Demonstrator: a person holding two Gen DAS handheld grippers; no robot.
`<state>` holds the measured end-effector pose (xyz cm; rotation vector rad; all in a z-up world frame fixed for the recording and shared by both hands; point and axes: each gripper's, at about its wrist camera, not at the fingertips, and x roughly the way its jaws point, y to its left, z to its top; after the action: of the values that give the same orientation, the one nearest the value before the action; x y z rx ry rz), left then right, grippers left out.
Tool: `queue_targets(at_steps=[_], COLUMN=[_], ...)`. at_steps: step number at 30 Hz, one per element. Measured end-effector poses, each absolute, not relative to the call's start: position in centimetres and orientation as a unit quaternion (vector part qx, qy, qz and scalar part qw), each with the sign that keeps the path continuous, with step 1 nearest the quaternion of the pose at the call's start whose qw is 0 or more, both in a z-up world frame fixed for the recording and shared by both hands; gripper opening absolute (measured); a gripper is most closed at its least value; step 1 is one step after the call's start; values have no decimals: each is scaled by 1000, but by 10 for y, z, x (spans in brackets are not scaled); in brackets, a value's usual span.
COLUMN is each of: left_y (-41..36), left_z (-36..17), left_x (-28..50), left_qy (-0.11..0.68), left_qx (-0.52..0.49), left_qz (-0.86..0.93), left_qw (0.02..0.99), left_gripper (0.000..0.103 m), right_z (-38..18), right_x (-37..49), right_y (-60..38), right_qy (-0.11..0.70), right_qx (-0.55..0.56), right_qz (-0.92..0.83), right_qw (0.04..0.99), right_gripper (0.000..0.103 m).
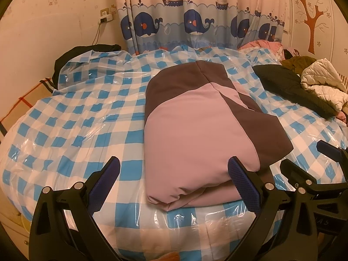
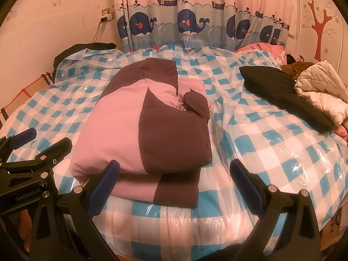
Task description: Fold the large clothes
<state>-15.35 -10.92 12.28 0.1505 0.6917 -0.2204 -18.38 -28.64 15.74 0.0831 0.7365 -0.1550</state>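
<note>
A pink and dark brown padded jacket (image 1: 202, 134) lies folded into a thick bundle on the bed; it also shows in the right wrist view (image 2: 143, 130). My left gripper (image 1: 174, 174) is open and empty, just in front of the bundle's near end, its right finger beside the fold. My right gripper (image 2: 174, 176) is open and empty, its left finger (image 2: 106, 182) at the bundle's near edge. Each gripper shows at the side of the other's view: the right one (image 1: 313, 163), the left one (image 2: 41, 143).
The bed is covered by a blue and white checked sheet under clear plastic (image 1: 87, 117). A black garment (image 2: 282, 91) and a white quilted jacket (image 2: 322, 91) lie at the right. Dark clothing (image 1: 87, 52) lies at the back left by the wall. A whale-print curtain (image 1: 184, 26) hangs behind.
</note>
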Motion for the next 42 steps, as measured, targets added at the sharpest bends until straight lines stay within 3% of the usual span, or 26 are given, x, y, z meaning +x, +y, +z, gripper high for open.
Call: queue_targets(at_steps=[42], left_y=[-110], left_z=[115], left_x=[-150], left_qy=[363], left_qx=[59], left_qz=[-97], left_qw=[925], left_gripper=[95], right_z=[157], right_x=[-185], right_y=[-293], right_qy=[362], right_qx=[31], right_qz=[-73], right_qw=[929], right_gripper=[97])
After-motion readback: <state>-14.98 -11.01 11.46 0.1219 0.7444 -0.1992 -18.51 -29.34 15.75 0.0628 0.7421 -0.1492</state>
